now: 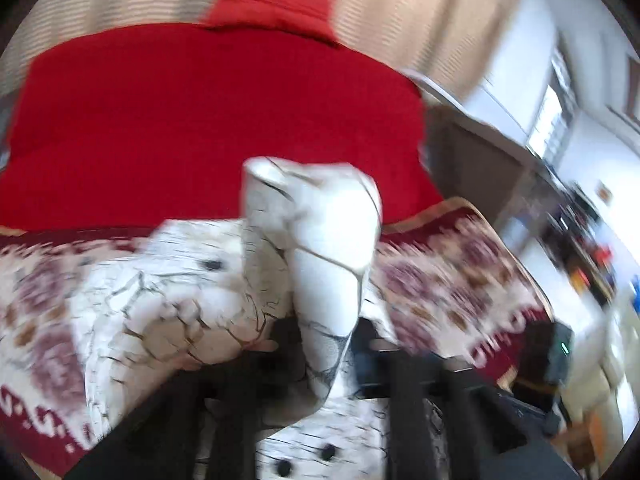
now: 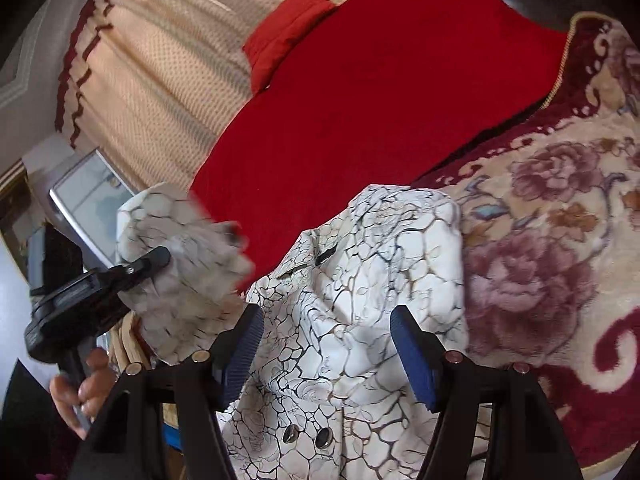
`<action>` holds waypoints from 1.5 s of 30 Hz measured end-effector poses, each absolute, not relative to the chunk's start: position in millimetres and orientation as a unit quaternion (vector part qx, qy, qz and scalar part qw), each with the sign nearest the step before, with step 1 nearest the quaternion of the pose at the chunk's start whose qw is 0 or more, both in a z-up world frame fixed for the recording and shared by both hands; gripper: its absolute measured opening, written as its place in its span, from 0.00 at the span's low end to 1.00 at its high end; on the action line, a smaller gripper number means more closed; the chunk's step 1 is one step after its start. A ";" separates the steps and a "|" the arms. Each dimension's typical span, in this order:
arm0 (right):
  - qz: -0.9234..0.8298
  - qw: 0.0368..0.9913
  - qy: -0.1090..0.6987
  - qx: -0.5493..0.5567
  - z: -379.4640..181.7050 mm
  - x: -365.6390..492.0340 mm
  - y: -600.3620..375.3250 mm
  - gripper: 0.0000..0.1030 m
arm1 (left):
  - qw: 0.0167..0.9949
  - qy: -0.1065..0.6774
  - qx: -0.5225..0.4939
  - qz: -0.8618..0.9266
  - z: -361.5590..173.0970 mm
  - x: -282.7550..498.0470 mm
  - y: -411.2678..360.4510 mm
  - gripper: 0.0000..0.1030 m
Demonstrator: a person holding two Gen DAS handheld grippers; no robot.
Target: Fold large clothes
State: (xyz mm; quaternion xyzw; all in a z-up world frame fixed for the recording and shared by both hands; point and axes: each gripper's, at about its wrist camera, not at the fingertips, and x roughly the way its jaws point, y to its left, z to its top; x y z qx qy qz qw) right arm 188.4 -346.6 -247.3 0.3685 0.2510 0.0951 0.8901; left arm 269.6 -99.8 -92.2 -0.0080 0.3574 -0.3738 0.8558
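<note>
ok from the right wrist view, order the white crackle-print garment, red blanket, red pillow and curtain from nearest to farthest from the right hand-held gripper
1. White crackle-print garment: directly between the open fingers of the right hand-held gripper.
2. Red blanket: just beyond the garment, centre.
3. Red pillow: at the blanket's far end, upper centre.
4. Curtain: behind the pillow, upper left.

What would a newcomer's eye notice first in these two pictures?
First, the big red blanket spread across the far part of the bed, under a red pillow. Next, the white garment with dark crackle lines on the flowered cover: the left gripper holds up a bunch of it, the right gripper is open over it.
</note>
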 end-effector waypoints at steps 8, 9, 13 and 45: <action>0.107 0.858 0.268 0.425 -260.4 198.4 -364.4 0.69 | 0.881 0.326 -0.027 -0.343 -88.2 270.2 -62.2 0.87; 0.104 0.858 0.275 0.422 -262.3 201.3 -362.5 0.69 | 0.885 0.337 -0.033 -0.320 -95.9 282.1 -50.8 0.87; 0.099 0.871 0.275 0.395 -257.1 211.7 -351.6 0.69 | 0.899 0.382 -0.059 -0.206 -139.1 316.0 4.9 0.87; 0.085 0.870 0.432 0.222 -277.0 318.1 -261.9 0.50 | 0.863 0.494 0.097 -0.043 -255.0 366.7 -11.6 0.88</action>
